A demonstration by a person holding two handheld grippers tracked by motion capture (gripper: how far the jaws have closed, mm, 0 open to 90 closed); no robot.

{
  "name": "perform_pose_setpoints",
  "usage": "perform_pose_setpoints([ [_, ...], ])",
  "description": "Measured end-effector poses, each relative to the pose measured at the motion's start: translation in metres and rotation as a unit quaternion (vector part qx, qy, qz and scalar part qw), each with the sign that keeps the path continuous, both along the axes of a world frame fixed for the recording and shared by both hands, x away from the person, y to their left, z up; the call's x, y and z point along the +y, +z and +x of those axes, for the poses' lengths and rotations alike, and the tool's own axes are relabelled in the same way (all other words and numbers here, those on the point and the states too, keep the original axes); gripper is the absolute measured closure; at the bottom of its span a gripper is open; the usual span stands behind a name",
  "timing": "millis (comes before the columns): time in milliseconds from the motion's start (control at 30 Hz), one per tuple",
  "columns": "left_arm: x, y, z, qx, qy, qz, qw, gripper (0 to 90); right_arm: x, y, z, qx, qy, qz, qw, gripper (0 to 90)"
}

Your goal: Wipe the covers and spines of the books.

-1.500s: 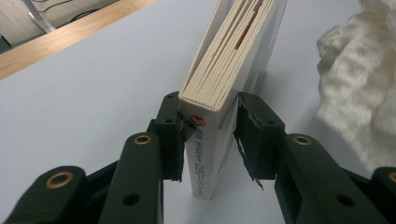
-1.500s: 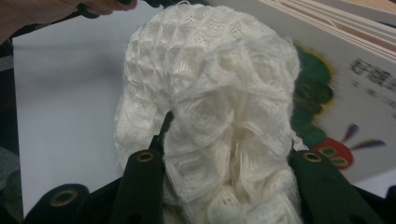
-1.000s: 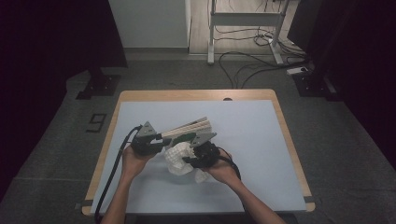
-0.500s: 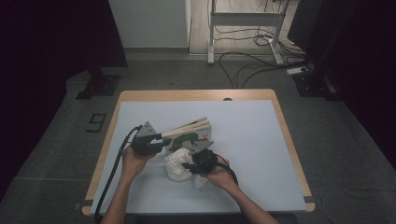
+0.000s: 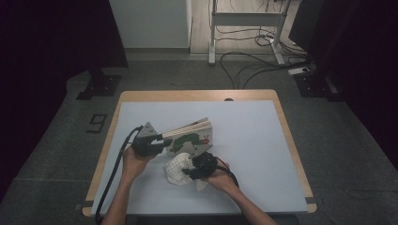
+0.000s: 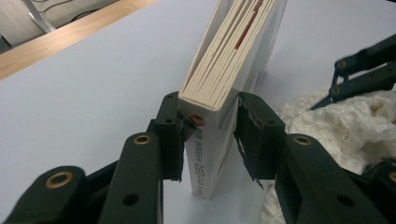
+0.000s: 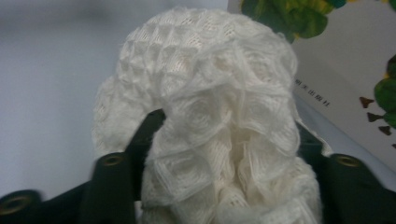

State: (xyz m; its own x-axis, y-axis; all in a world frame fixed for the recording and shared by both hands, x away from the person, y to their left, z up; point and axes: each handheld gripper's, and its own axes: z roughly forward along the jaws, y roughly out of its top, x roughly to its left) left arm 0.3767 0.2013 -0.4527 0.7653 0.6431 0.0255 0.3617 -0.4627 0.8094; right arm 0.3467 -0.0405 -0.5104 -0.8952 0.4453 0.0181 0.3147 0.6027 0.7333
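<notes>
Pale blue surface [image 5: 253, 140] with a wooden rim, dark room behind. A board book [image 6: 233, 70] is kept pinched at its spine by the left hand-held gripper [image 6: 210, 135]. The right hand-held gripper's [image 7: 224, 140] jaws have just been opening, with a white knitted cloth [image 7: 210, 93] bunched between them, beside the book.

Cloth [image 7: 210, 121] cream, waffle-knit; book [image 5: 195, 139] white w/ green caterpillar (red head); table [image 5: 253, 126] pale blue.

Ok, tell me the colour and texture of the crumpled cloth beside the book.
Crumpled waffle-knit cloth: cream-white, honeycomb texture; clearest in the right gripper view.
</notes>
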Motion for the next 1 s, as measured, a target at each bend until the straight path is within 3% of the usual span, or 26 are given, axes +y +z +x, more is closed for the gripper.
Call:
perform_pose_setpoints([
  [67,0.000,0.000,0.000,0.000,0.000,-0.001,1.0000,62.6,-0.001,0.004,0.000,0.006,-0.002,0.013,0.9999,29.5],
  [200,0.000,0.000,0.000,0.000,0.000,0.000,1.0000,62.6,-0.003,0.014,0.000,-0.002,0.000,0.025,0.9997,24.3],
  [500,0.000,0.000,0.000,0.000,0.001,0.000,1.0000,62.6,-0.003,0.040,0.005,-0.018,0.001,0.043,0.9989,24.2],
  [700,0.000,0.000,0.000,0.001,0.000,-0.001,1.0000,62.6,-0.004,0.043,0.010,-0.014,-0.008,0.043,0.9989,24.3],
  [1000,0.000,0.000,0.000,0.002,-0.001,-0.002,1.0000,62.6,-0.023,0.051,0.015,-0.019,-0.026,0.053,0.9981,24.6],
])
